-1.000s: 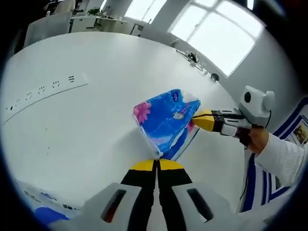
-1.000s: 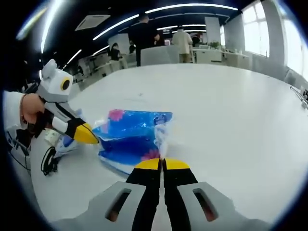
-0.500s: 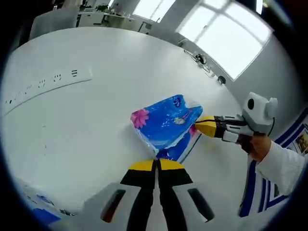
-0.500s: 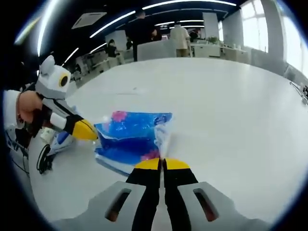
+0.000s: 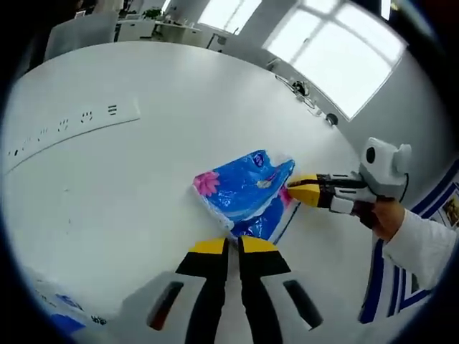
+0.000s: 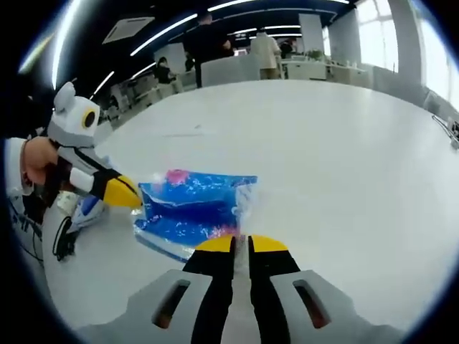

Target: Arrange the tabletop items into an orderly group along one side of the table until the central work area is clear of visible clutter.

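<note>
A blue plastic pack of tissues with pink flowers [image 5: 244, 192] [image 6: 190, 208] lies flat on the white table [image 5: 143, 186]. My left gripper [image 5: 234, 245] sits just short of the pack's near corner, its yellow-tipped jaws a little apart with bare table showing between them. My right gripper [image 6: 242, 244] is at the opposite side, also slightly open, with the pack's clear plastic flap [image 6: 244, 201] just beyond its tips. Each gripper appears in the other's view, held by a hand: the right gripper [image 5: 305, 192], the left gripper [image 6: 122, 193].
A white power strip [image 5: 72, 125] lies at the left of the table. A white and blue package [image 5: 61, 315] [image 6: 87, 208] rests by the near edge, beside a black cable [image 6: 64, 240]. Cables [image 5: 297, 89] sit at the far edge. People stand at distant desks.
Both grippers held the pack's plastic lifted off the table; now their jaws have parted slightly and the pack has sunk flat onto the table.
</note>
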